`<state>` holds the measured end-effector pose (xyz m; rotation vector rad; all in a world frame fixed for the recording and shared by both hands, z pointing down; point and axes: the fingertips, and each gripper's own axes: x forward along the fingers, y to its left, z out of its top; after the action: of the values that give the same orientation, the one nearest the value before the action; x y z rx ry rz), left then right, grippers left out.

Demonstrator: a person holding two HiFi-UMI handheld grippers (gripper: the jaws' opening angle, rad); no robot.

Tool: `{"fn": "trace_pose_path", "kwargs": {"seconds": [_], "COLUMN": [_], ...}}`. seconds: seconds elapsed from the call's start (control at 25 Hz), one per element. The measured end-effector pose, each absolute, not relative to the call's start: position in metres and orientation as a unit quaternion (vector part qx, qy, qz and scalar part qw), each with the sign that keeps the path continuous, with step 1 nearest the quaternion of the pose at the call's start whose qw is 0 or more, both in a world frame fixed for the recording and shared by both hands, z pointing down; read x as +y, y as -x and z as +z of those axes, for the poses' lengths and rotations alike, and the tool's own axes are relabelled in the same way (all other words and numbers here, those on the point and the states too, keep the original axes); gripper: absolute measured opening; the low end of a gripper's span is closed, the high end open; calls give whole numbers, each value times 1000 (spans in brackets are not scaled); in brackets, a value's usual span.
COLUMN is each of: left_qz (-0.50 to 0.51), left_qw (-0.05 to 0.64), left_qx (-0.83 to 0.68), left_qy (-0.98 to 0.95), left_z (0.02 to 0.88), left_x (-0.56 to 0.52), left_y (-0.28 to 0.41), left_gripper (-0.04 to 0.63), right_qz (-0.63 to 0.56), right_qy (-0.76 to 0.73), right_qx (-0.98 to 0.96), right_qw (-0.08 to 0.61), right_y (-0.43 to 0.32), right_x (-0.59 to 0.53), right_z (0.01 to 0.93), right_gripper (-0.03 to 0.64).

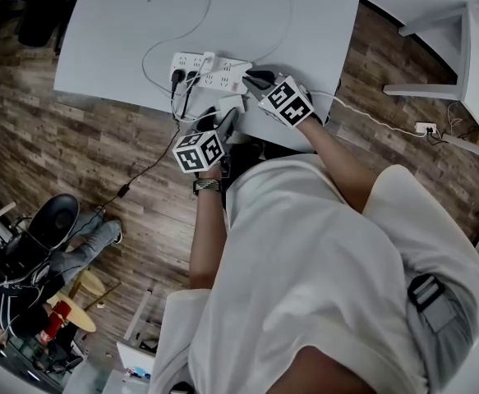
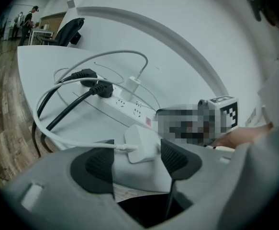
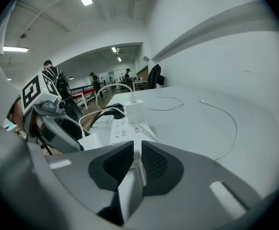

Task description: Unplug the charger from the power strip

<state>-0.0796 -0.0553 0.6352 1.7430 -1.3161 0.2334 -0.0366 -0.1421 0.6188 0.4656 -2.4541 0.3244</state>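
Charger (image 2: pixel 140 145), where is it?

– It is out of the power strip (image 2: pixel 129 108). It lies on the white table (image 1: pixel 116 48), close to the near edge and just in front of the strip. There is a small gap between the two.

Is anything holding it?

– No. The left gripper (image 2: pixel 138 161) has its jaws wide apart. The charger sits between them, flat on the table. There is clear space on the left pad's side. The right pad is very near it, and I cannot tell if they touch.

Does it have a wire?

– Yes. A white cable (image 2: pixel 58 137) is stuck in its side and curves away to the left.

And the other one?

– The right gripper (image 3: pixel 136 159) has its jaws almost together. They pinch the near end of the power strip.

What else is in the strip?

– Two black plugs (image 2: pixel 101 88) sit side by side at the far end. Their black wires hang over the table's edge. Next to them a second charger (image 2: pixel 132 84), also white, is plugged in, and its thin wire makes a loop on the table.

What is under the table?

– A brown wooden floor (image 1: pixel 75 154).
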Motion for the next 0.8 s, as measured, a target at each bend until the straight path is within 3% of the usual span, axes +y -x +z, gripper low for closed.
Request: {"fn": "trace_pose_path", "kwargs": {"seconds": [0.52, 0.8], "left_qz": [194, 193], "left_qw": [430, 438], "left_qx": [-478, -454], "left_qy": [-741, -751], "left_z": [640, 639], "left_x": [-26, -10], "left_y": [77, 80], "left_gripper": [321, 321], "right_qz": [145, 139], "right_qy": [-192, -215], "right_qx": [-923, -920], "right_qw": [301, 298], "right_y": [32, 28], "right_x": [-128, -120], "right_z": [599, 579], "right_gripper": [43, 43]}}
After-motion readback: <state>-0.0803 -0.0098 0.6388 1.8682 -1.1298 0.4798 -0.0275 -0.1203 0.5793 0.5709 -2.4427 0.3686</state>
